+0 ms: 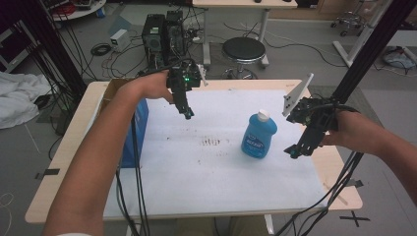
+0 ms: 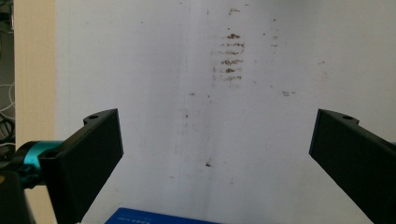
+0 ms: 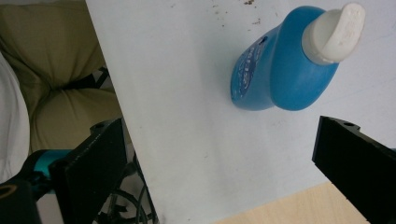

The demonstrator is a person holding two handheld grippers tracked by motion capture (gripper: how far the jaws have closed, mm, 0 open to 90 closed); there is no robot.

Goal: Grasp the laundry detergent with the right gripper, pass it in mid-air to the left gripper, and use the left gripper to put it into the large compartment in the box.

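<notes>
a: where's the bottle relative to you?

b: blue bottle (image 1: 259, 136) stands upright on the white mat of the desk (image 1: 64, 147), right of centre, white cap (image 1: 264, 115) on top. my right gripper (image 1: 294, 151) is just beside it, on its right, tilted down and inward. in the right gripper view the bottle (image 3: 275, 65) sits ahead and above the fingers (image 3: 91, 163), not yet between them.

a: fingers?

b: both sets spread wide, nothing held. left gripper (image 1: 187, 114) hangs over the far-left part of the mat, well apart from the bottle, pointing down at bare, stained mat (image 2: 229, 56).

a: so right hand takes it?

b: i'd judge so. it's nearer; long axis is vertical, so close in sideways on the body.
</notes>
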